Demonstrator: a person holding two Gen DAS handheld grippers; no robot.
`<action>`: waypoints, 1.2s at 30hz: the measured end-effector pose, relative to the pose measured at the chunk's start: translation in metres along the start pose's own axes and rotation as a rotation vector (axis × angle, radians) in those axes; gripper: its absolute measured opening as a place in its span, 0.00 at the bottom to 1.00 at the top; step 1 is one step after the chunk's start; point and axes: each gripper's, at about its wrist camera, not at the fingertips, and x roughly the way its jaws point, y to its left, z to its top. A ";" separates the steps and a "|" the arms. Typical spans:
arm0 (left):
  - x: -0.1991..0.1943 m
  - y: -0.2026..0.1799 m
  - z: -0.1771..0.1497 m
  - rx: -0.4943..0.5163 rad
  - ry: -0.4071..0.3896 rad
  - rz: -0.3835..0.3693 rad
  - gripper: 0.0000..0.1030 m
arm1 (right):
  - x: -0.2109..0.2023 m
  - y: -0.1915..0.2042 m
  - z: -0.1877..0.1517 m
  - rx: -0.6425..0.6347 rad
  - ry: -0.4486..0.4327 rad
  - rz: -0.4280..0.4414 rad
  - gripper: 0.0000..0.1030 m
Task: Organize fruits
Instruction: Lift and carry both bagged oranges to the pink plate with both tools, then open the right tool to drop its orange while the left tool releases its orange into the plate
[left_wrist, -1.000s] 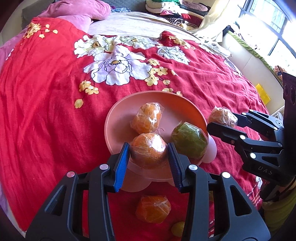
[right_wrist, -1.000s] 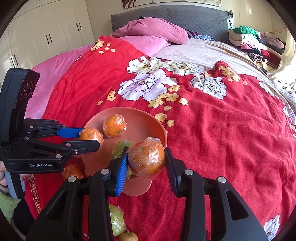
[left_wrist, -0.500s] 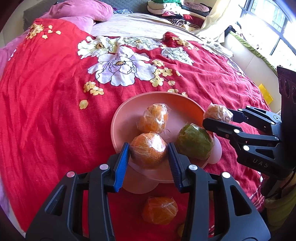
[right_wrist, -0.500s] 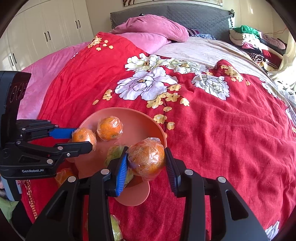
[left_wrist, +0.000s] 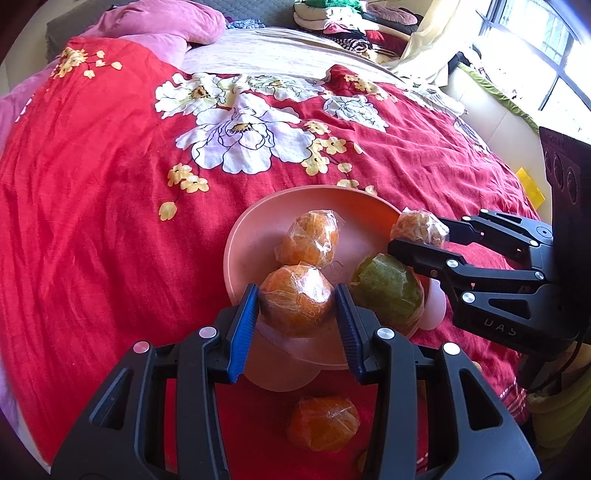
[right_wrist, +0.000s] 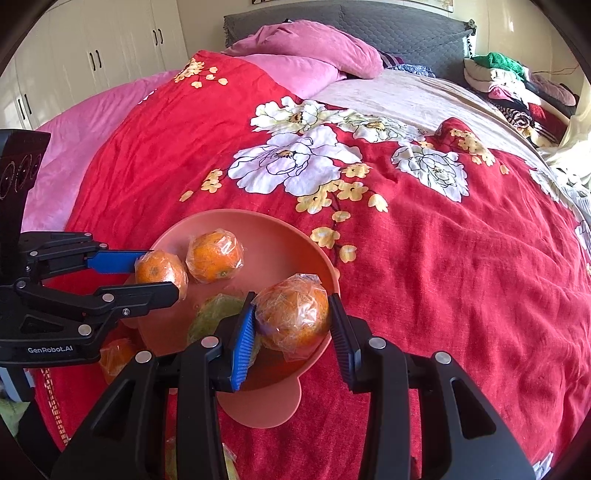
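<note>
Over the pink bowl (left_wrist: 251, 236), the left gripper (left_wrist: 295, 306) clenched one wrapped orange (left_wrist: 295, 299) and the right gripper (right_wrist: 291, 321) another wrapped orange (right_wrist: 293, 319), each above the rim. Placing seemed in hand; next, each likely needed lowering, then releasing clear of the green fruit (left_wrist: 388, 288) between them.

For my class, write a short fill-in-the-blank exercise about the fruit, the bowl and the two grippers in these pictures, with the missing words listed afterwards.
1. Each gripper, the left gripper and the right gripper, is shut on a wrapped ____.
2. The bowl that holds the fruit is ____ in colour.
3. The one fruit in the bowl that is not orange is the ____ fruit.
4. The bowl stands on a red bedspread printed with white ____.

Missing words: orange; pink; green; flowers
</note>
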 end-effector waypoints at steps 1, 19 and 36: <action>0.000 0.000 0.000 0.000 0.000 0.000 0.33 | 0.000 0.000 0.000 -0.001 0.000 0.000 0.36; 0.002 0.000 0.000 0.002 0.006 0.000 0.33 | -0.001 -0.001 -0.001 0.008 -0.008 -0.011 0.39; -0.001 -0.001 -0.001 0.004 0.006 0.005 0.33 | -0.024 -0.008 -0.005 0.047 -0.047 -0.013 0.54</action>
